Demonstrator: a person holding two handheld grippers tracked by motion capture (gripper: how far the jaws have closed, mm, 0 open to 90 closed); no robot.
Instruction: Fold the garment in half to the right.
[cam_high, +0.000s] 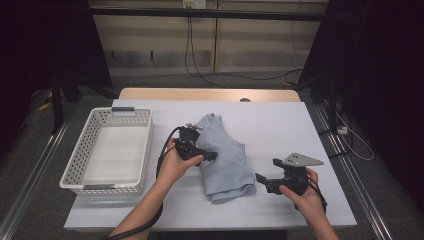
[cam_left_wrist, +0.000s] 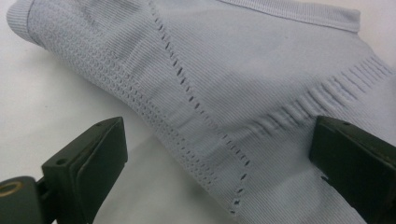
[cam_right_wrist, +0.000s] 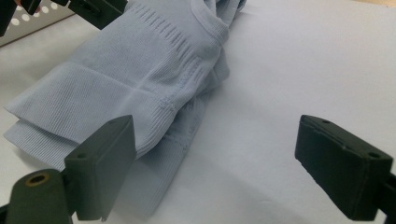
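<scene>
Blue garment (cam_high: 223, 157) lengthwise, hem toward the person.

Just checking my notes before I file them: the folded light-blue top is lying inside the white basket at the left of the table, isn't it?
Not quite. The folded light-blue top lies on the white table to the right of the white basket, not inside it. The high view shows this; the basket does stand at the left of the table.
</scene>
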